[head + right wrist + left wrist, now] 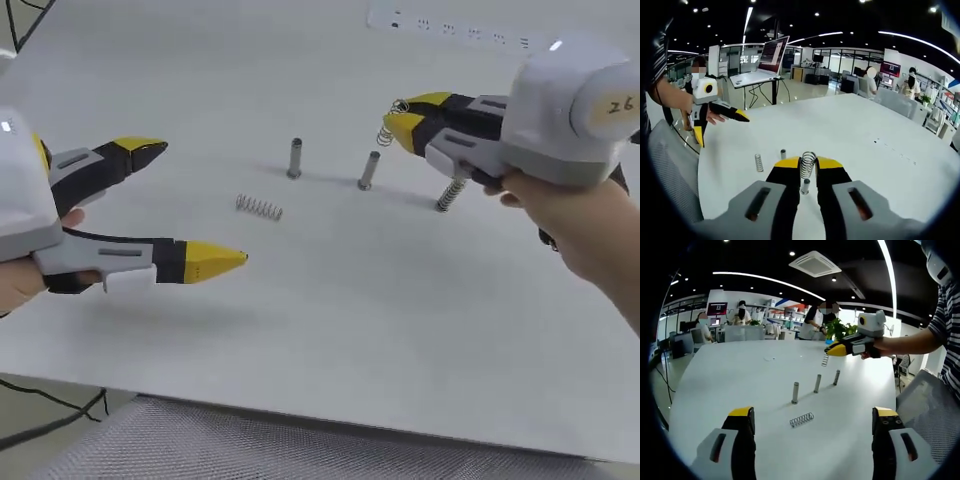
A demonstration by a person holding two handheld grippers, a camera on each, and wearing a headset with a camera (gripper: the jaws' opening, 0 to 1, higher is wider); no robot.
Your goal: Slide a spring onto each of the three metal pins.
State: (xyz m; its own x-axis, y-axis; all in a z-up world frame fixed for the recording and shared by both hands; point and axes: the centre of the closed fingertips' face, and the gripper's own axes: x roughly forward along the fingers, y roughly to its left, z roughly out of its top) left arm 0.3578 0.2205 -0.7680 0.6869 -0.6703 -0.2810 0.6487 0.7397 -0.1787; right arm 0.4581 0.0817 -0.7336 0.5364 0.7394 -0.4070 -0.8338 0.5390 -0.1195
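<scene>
Three pins stand in a row on the table [330, 330]: the left pin [295, 158], the middle pin [369, 170] to its right, and the right pin [441, 208] nearest the person, with a fitted spring [453, 188] around it. A loose spring [259, 207] lies before the left pin. The right gripper [396, 118] hangs behind the middle pin, and the held spring [385, 133] between its jaws seems to be just above that pin. The left gripper [200, 204] sits at the far left, well apart from the loose spring.
</scene>
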